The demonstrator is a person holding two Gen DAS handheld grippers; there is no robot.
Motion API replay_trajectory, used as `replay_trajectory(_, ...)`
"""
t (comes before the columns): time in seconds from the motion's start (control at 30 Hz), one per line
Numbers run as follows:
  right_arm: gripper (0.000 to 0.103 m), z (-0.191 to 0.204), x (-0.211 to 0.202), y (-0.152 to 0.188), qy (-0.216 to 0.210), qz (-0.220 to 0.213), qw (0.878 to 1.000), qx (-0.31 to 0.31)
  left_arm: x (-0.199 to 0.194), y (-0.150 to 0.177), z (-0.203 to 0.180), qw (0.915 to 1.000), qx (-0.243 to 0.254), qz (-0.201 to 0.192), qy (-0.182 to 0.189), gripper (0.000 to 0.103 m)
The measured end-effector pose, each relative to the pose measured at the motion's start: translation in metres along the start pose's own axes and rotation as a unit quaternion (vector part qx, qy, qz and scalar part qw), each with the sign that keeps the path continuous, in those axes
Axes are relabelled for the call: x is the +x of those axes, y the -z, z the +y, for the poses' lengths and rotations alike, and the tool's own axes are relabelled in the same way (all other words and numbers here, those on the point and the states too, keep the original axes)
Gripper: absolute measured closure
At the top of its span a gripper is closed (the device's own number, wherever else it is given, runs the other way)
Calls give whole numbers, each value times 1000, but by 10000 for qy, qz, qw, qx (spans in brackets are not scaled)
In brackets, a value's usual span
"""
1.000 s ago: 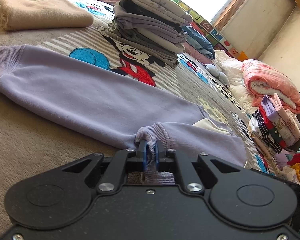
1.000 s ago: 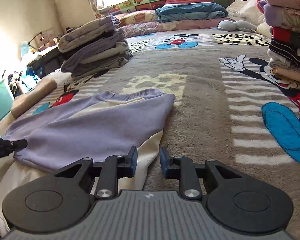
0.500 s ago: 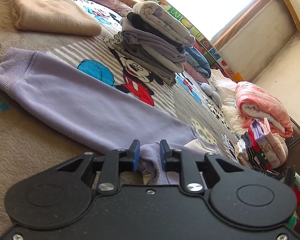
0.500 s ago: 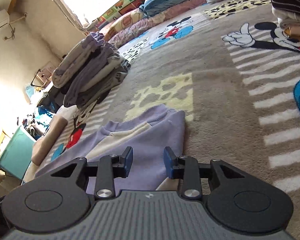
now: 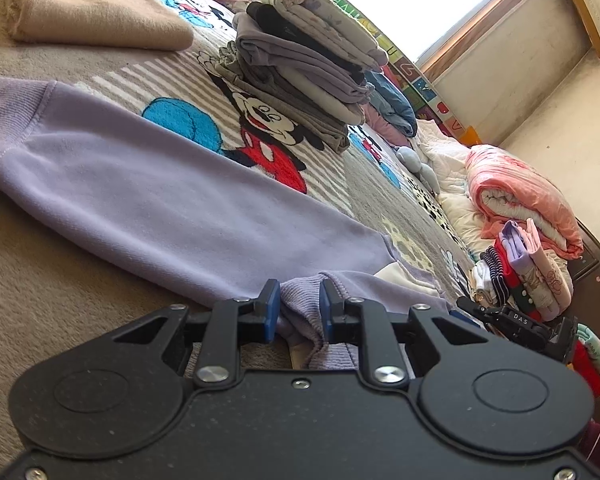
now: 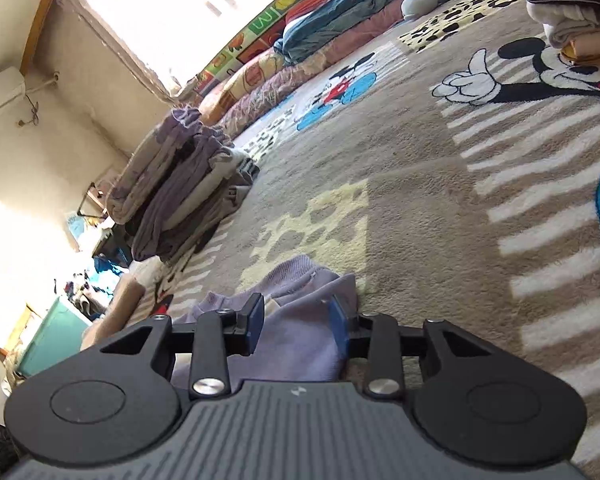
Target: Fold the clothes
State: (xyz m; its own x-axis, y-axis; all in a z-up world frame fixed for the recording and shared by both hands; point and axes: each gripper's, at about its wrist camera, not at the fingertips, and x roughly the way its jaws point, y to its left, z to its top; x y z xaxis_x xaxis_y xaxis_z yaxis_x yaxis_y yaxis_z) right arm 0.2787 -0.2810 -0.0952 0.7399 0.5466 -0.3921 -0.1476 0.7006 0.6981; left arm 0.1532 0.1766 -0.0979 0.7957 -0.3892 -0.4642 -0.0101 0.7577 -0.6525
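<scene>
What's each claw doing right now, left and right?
Left claw: open, ribbed cuff of the lilac sweatshirt lying loose between its fingers.
Right claw: open, straddling the sweatshirt's fabric, not clamped.

The left claw (image 5: 299, 306) and right claw (image 6: 296, 320) both sit low with jaws parted.

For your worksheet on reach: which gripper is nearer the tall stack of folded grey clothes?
Hard to call. The left gripper and right gripper both sit at the lilac sweatshirt, well short of the stack.
</scene>
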Motion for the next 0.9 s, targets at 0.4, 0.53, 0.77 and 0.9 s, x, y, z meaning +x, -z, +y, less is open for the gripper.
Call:
replay_trajectory(0.4, 59, -13, 1, 14, -364, 31, 9986, 384, 12, 0, 7, 9987, -421, 211, 203, 85)
replay_trajectory(0.53, 59, -14, 2, 16, -383, -15, 9986, 377, 13, 2, 7, 9990, -418, 120, 127, 94)
replay_trajectory(0.77, 60, -15, 2, 17, -368, -68, 9987, 350, -13, 10, -36, 9923, 1135, -327, 374, 100)
replay_trajectory(0.9, 60, -18, 2, 16, -411, -63, 9981, 453, -27, 22, -65, 9780, 1916, -586, 584, 100)
